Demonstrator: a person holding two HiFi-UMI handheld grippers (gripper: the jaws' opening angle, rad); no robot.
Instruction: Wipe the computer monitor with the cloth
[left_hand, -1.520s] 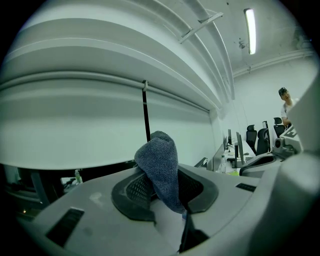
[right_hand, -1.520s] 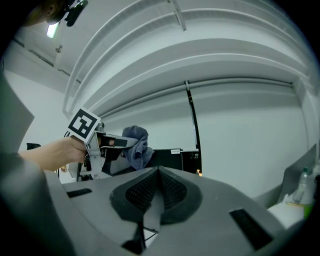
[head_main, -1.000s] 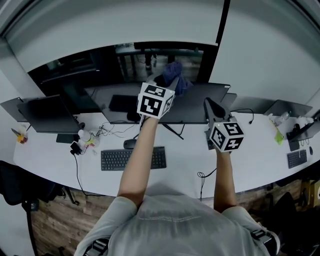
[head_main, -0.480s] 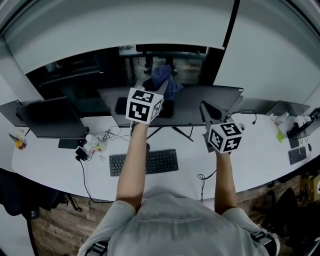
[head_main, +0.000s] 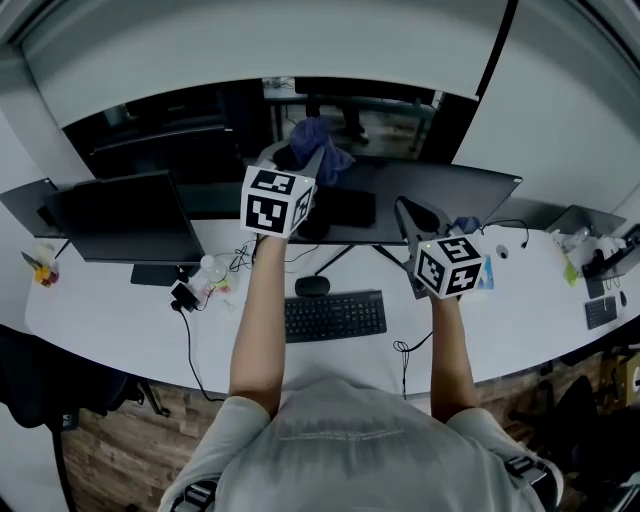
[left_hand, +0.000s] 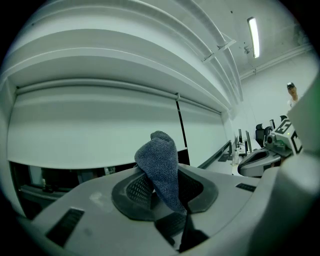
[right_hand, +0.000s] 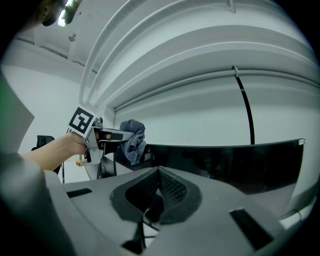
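A long white desk (head_main: 100, 300) curved across the head view, under a dark window. On it stood a wide black computer monitor (head_main: 440, 200), its screen facing the person, and a second, smaller monitor (head_main: 130, 215) stood well apart on the desk's left part. A black keyboard (head_main: 335, 316) lay in front of the wide monitor's stand, between the person's two bare forearms. The left gripper (head_main: 303, 162) was raised at the upper left end of the wide monitor, its marker cube towards the person. In the left gripper view, that gripper (left_hand: 164, 190) had its jaws clamped on a blue-grey microfibre cloth (left_hand: 159, 165), whose bunched end stood up out of the pads against the white wall. The right gripper view showed the same cloth (right_hand: 134, 140) hanging from the left gripper (right_hand: 120, 135) just beside the upper left corner of the monitor (right_hand: 240, 165); whether cloth and screen touched could not be told. The right gripper (head_main: 408, 210) was held in front of the monitor's middle, apart from it. Its jaws were pressed together at the tips with nothing between them (right_hand: 159, 170). A black mouse (head_main: 312, 286) sat just behind the keyboard, near the monitor stand.
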